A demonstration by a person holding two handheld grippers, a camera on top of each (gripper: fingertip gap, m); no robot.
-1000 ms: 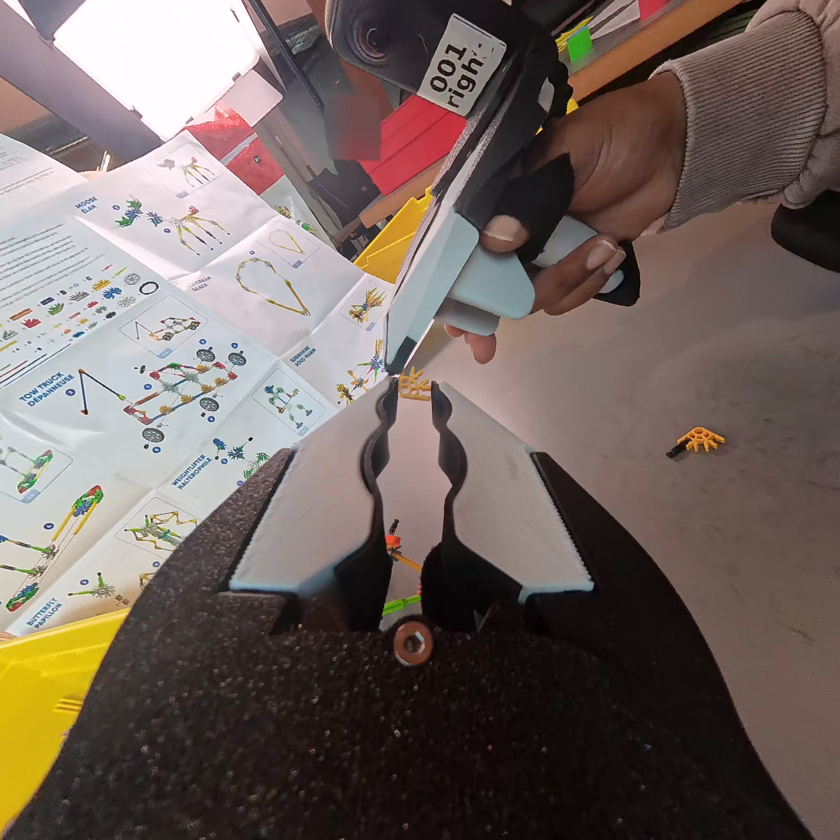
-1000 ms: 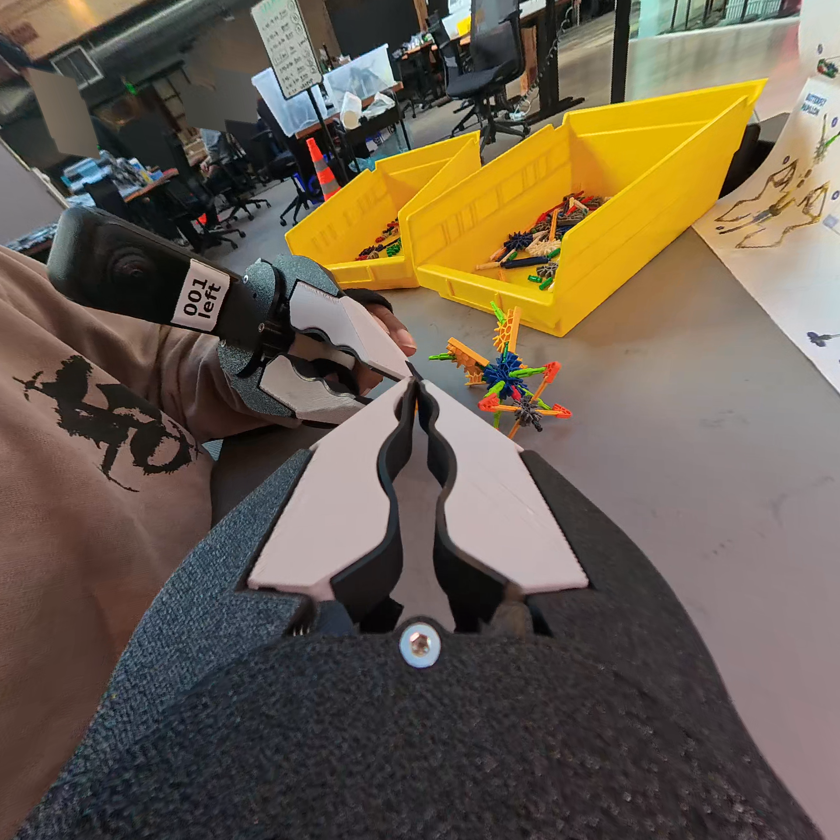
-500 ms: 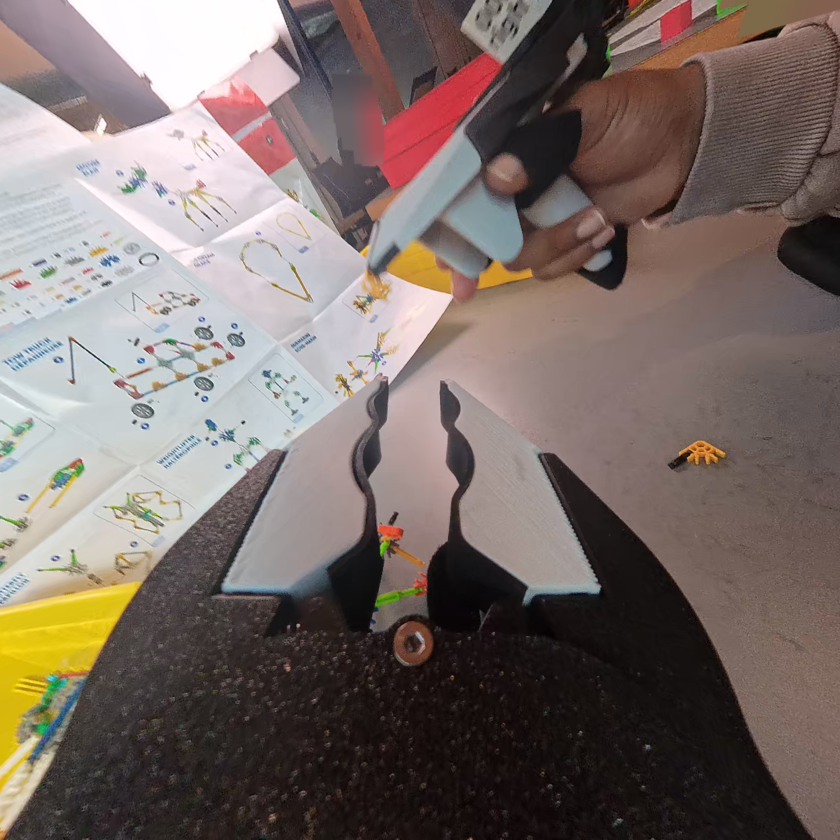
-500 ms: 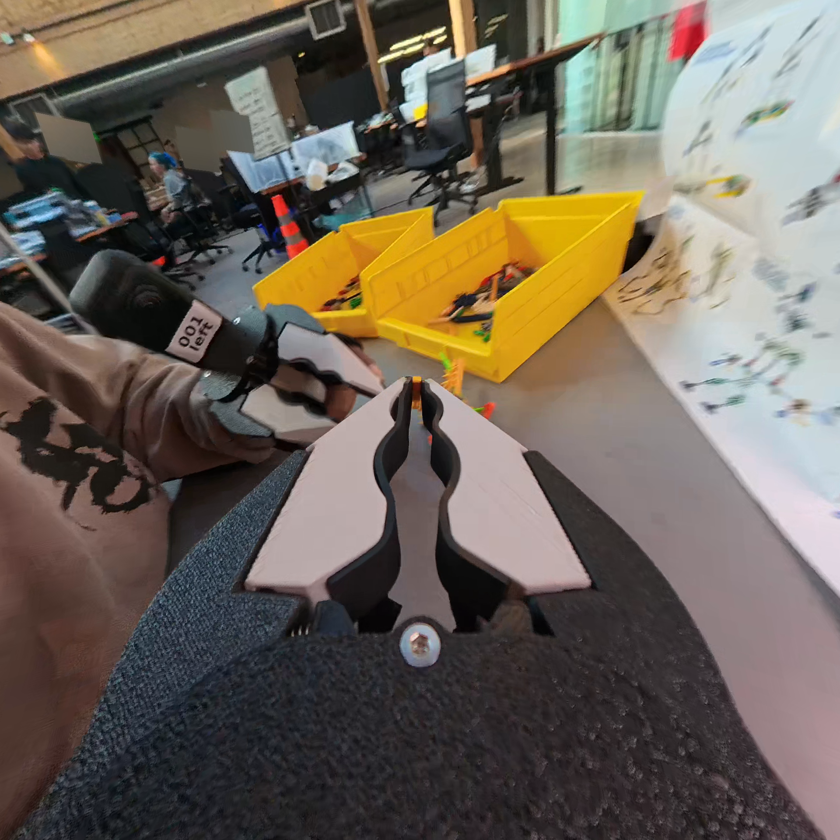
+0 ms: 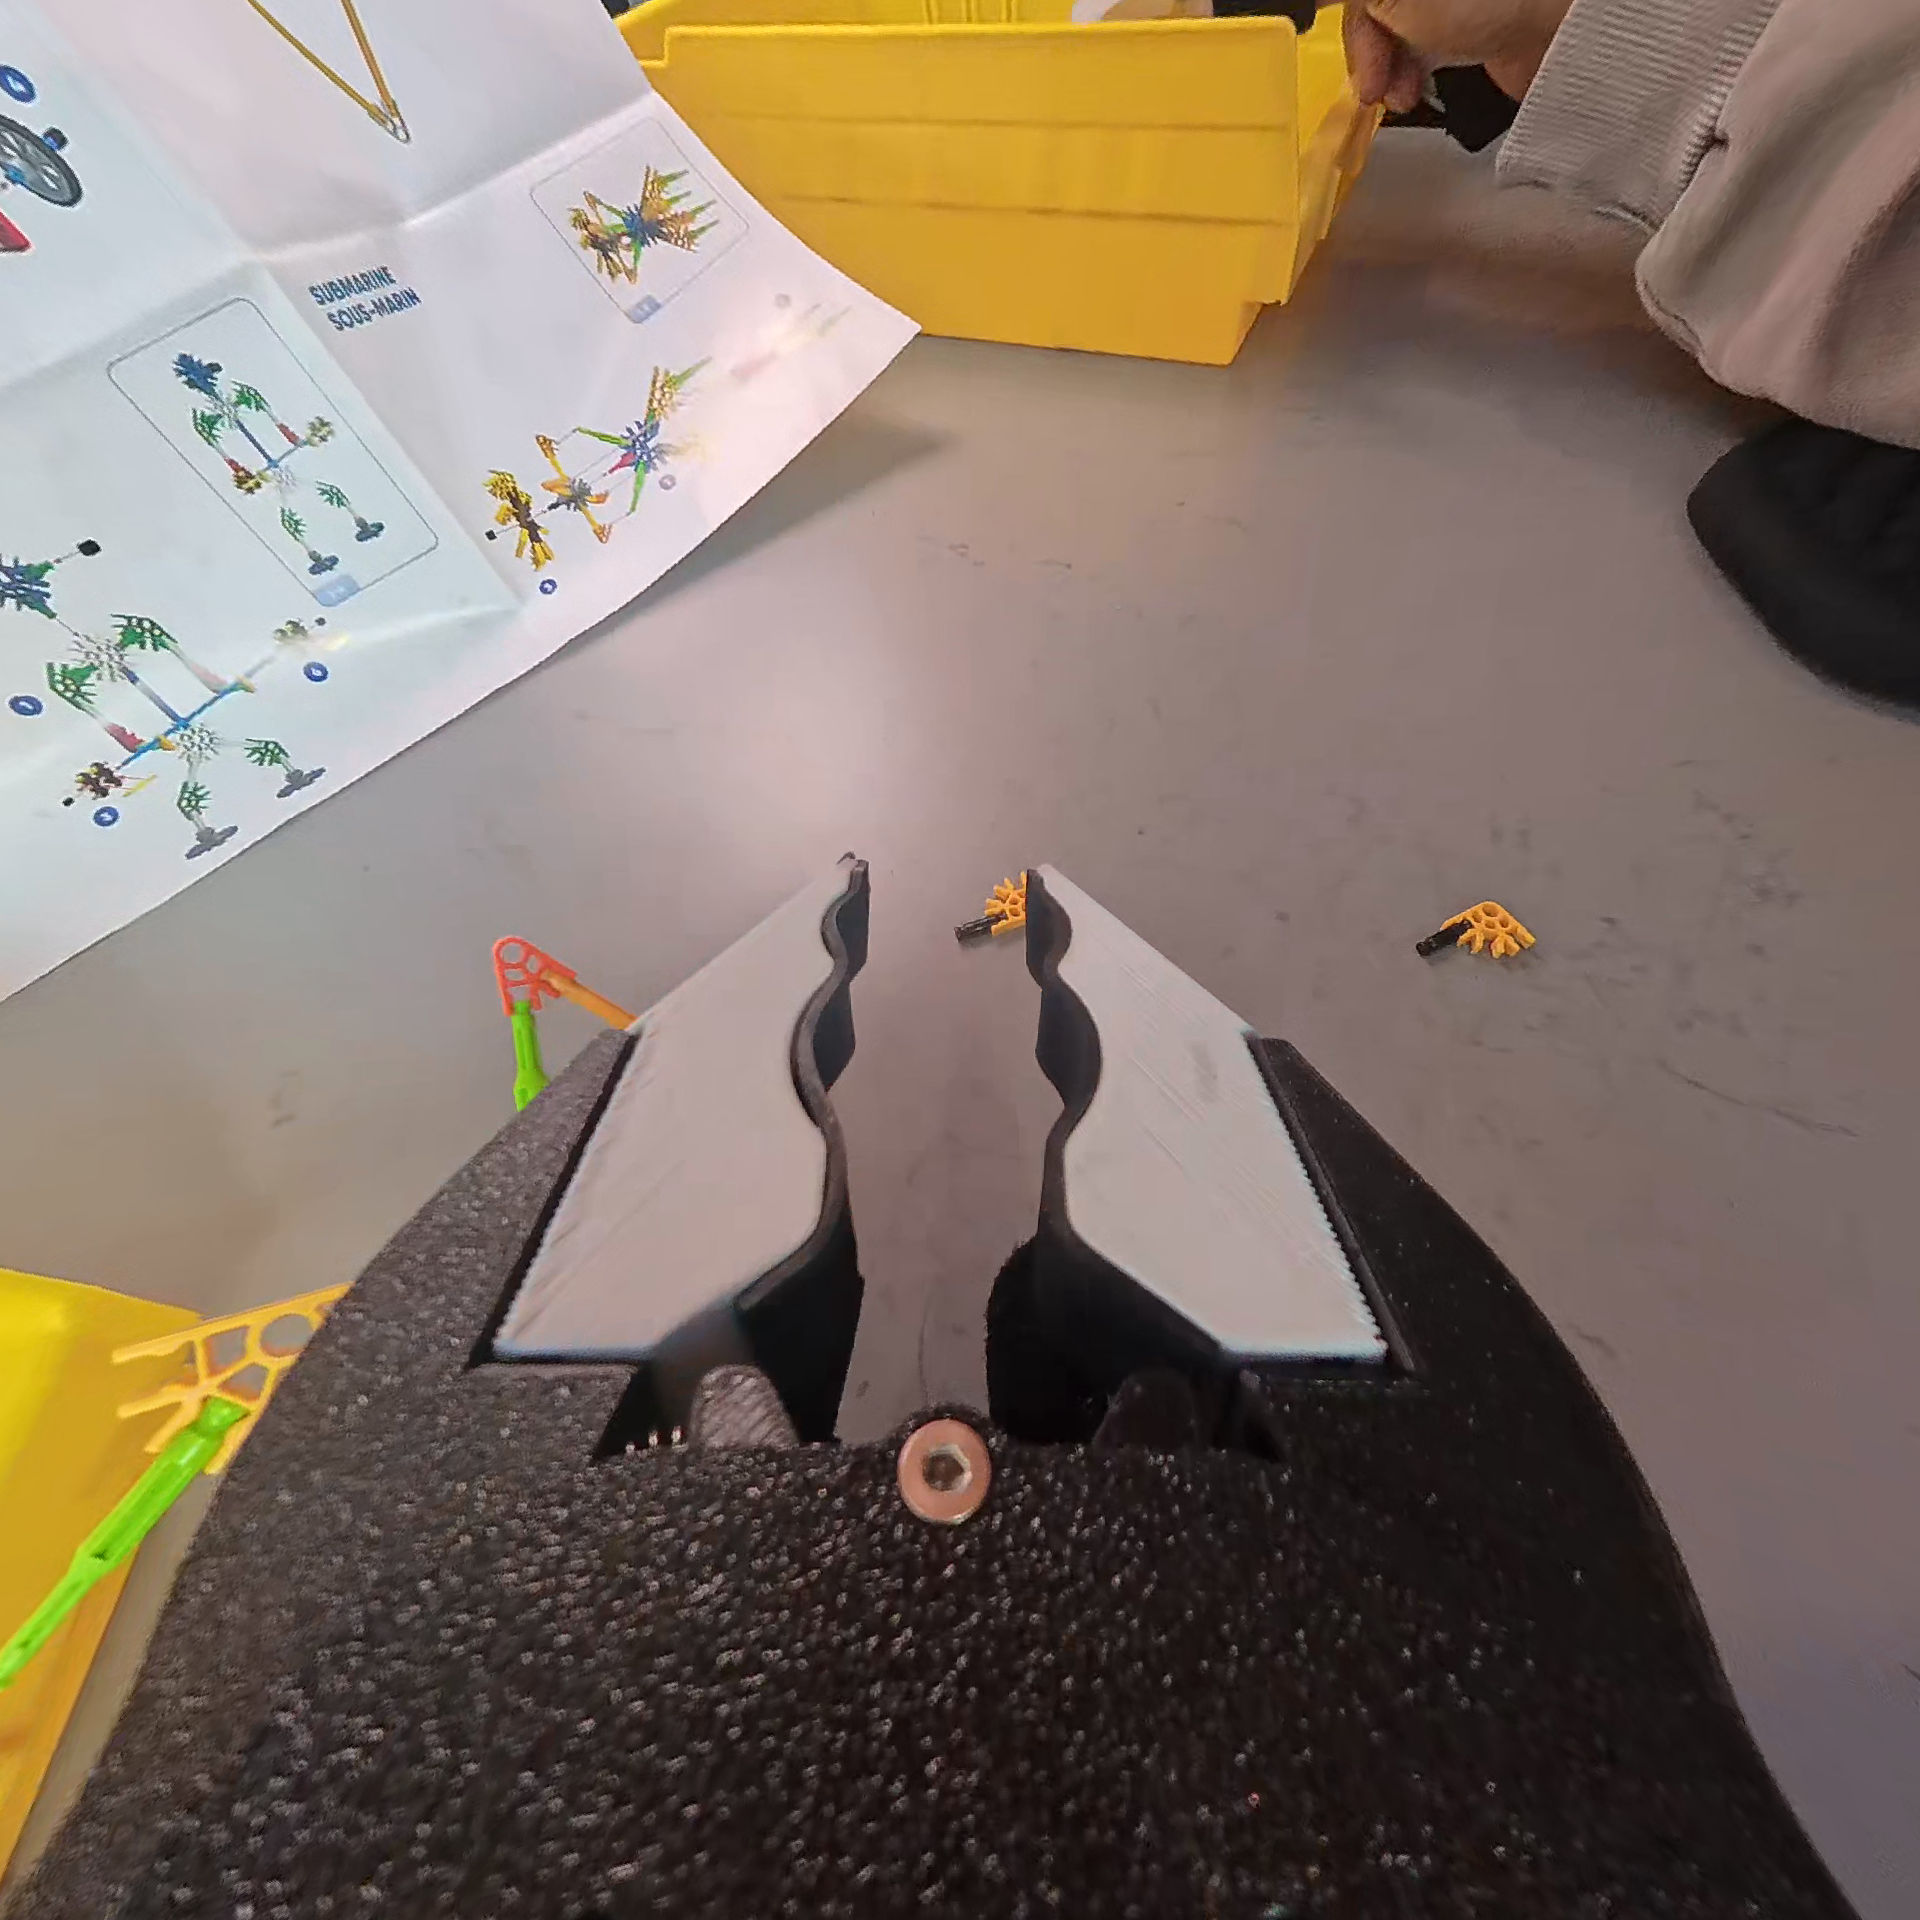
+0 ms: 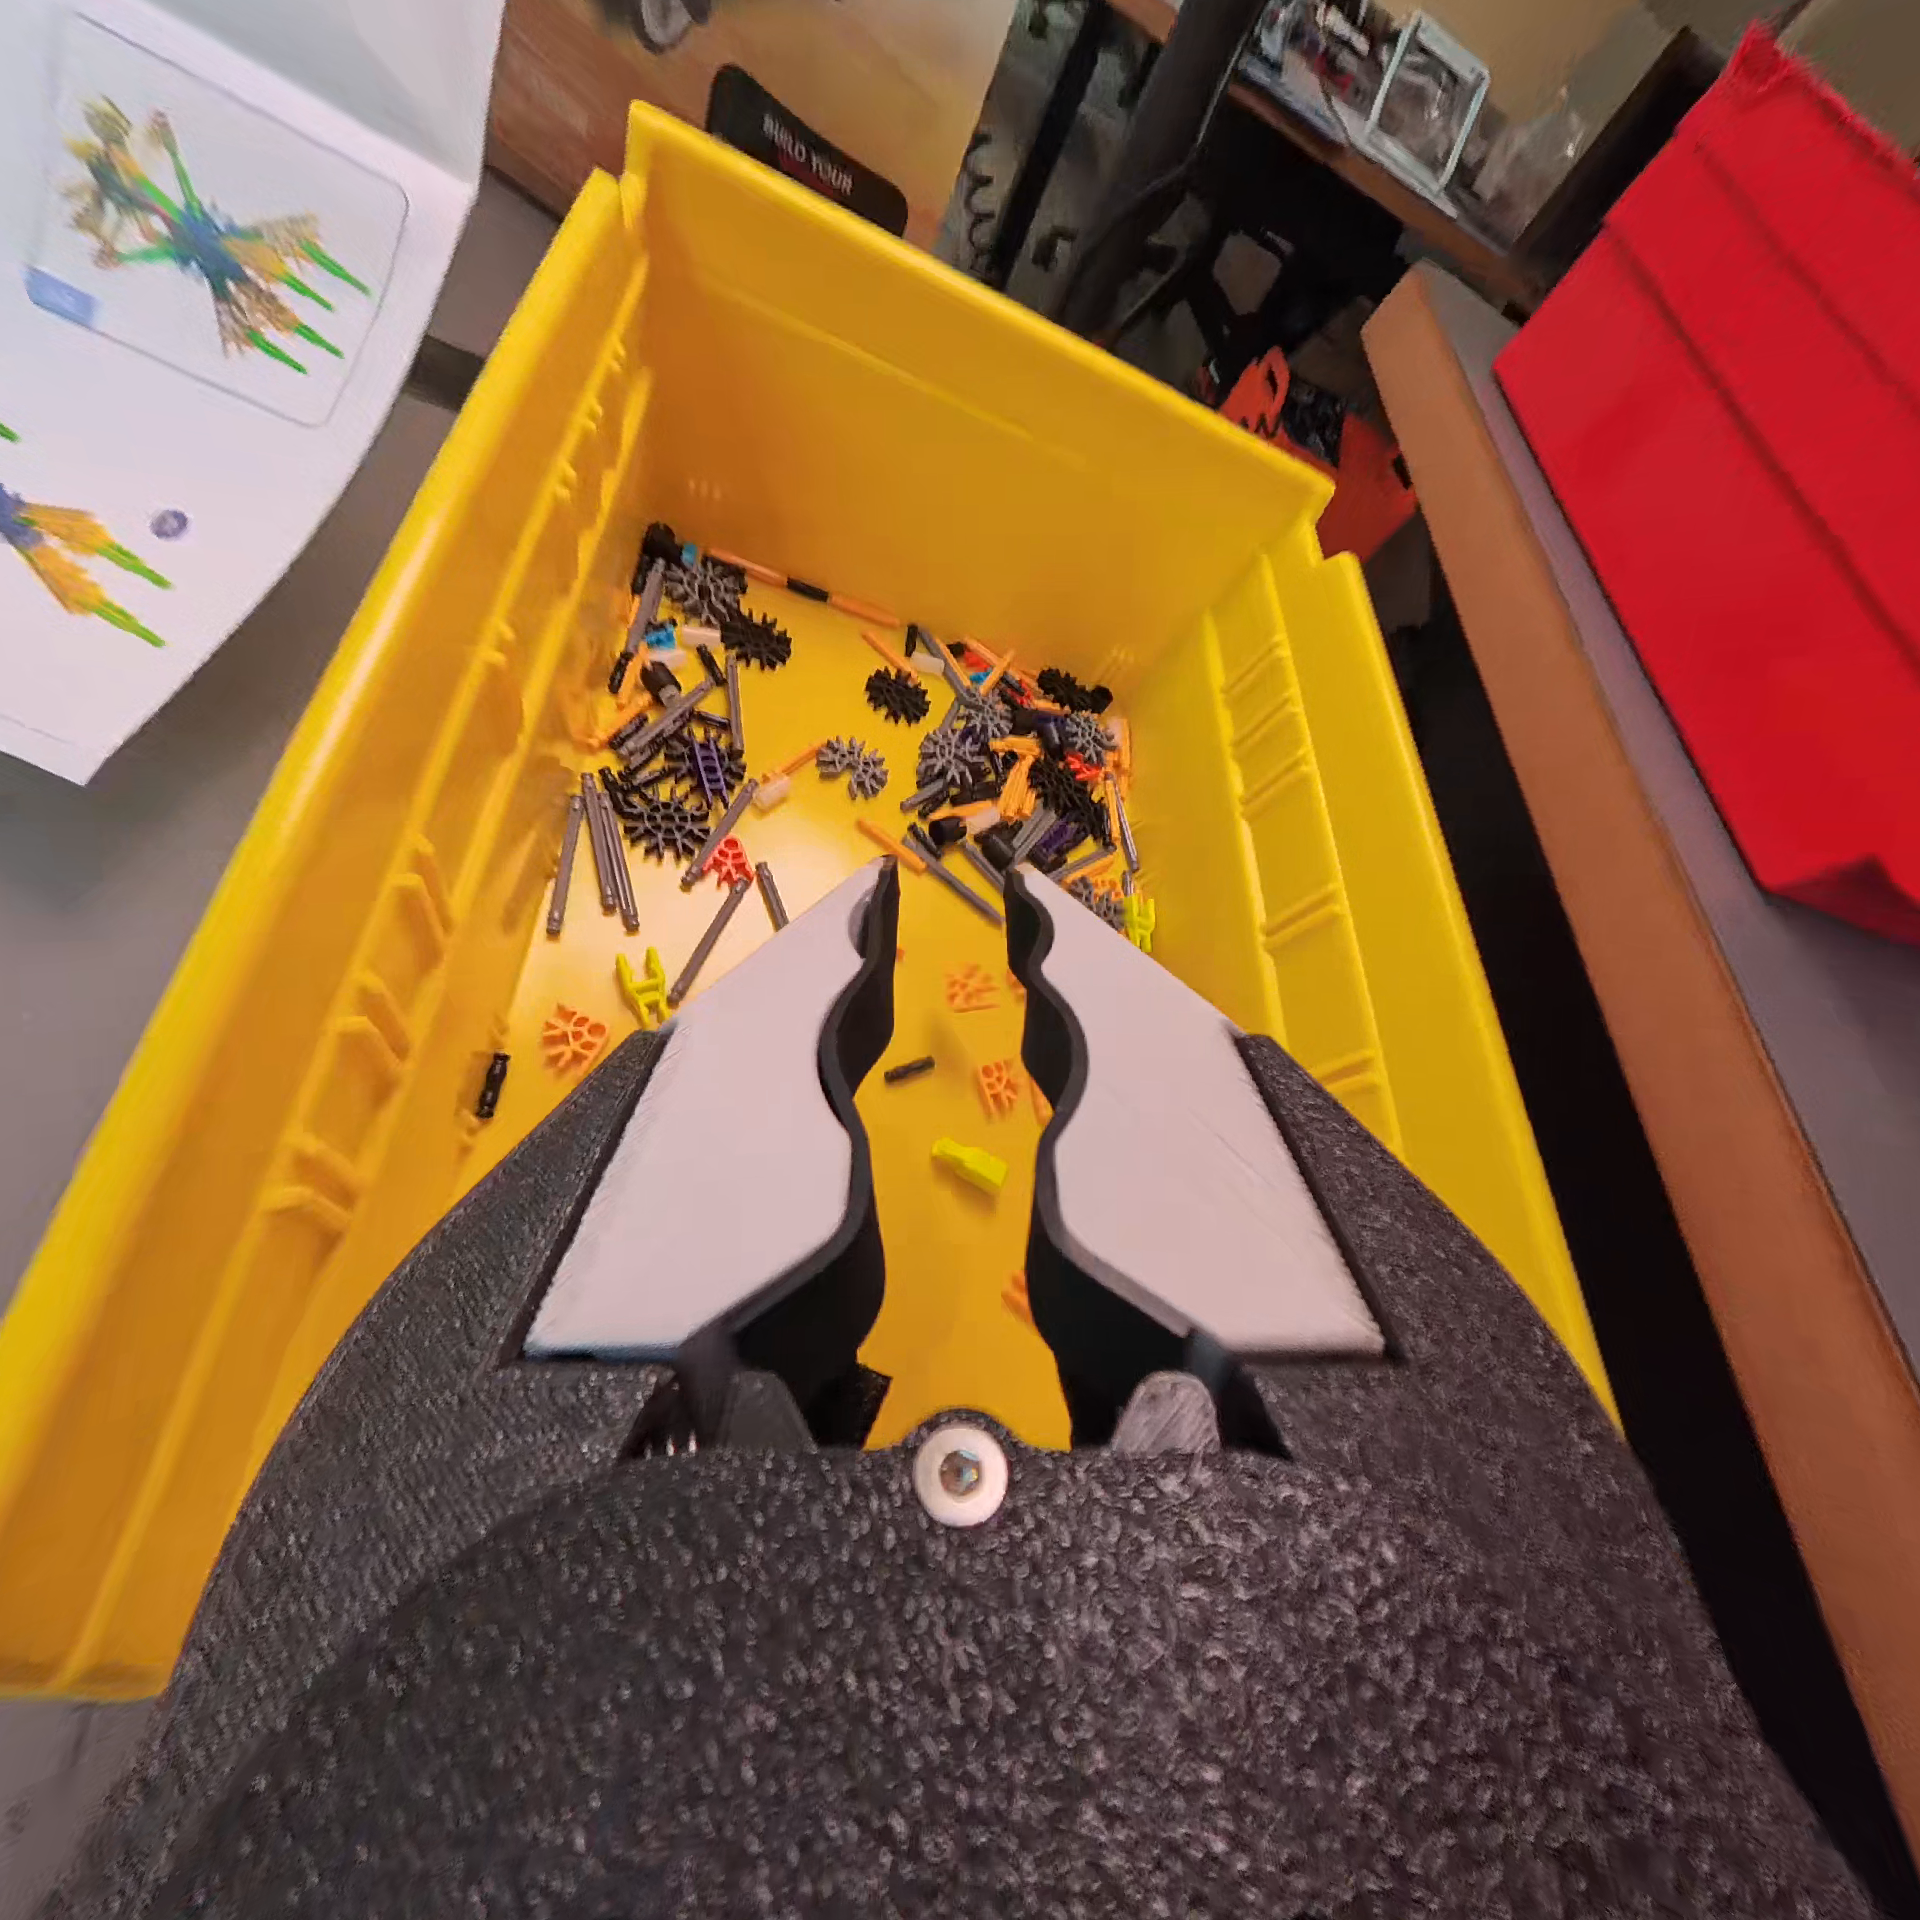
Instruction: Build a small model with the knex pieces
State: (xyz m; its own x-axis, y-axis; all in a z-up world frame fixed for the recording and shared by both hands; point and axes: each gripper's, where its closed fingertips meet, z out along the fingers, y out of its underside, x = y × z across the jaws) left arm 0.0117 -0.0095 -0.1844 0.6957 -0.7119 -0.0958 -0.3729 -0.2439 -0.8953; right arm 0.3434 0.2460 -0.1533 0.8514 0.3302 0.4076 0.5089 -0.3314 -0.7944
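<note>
The grey table (image 5: 1195,644) carries everything here. A large white instruction sheet (image 5: 312,416) printed with coloured model diagrams covers its far left part, curling up off the surface. Beyond the sheet's corner, along the far edge, stands a yellow plastic bin (image 5: 1018,208); a person's hand (image 5: 1392,52) in a beige sleeve (image 5: 1766,187) rests at its right rim. The right tongs (image 6: 943,883) hang above the inside of that yellow bin (image 6: 343,935), released with a clear gap and holding nothing; below them lies a scatter of small construction-toy rods and connectors (image 6: 831,748), grey, black and orange. A red bin (image 6: 1745,540) sits on a neighbouring surface to the right. The left tongs (image 5: 940,878) hover low over the bare table, also spread and empty. A small orange connector with a black peg (image 5: 992,912) lies just beside the right fingertip; a second such piece (image 5: 1481,930) lies farther right. A red, orange and green assembly (image 5: 530,997) peeks out left of the tongs.
</note>
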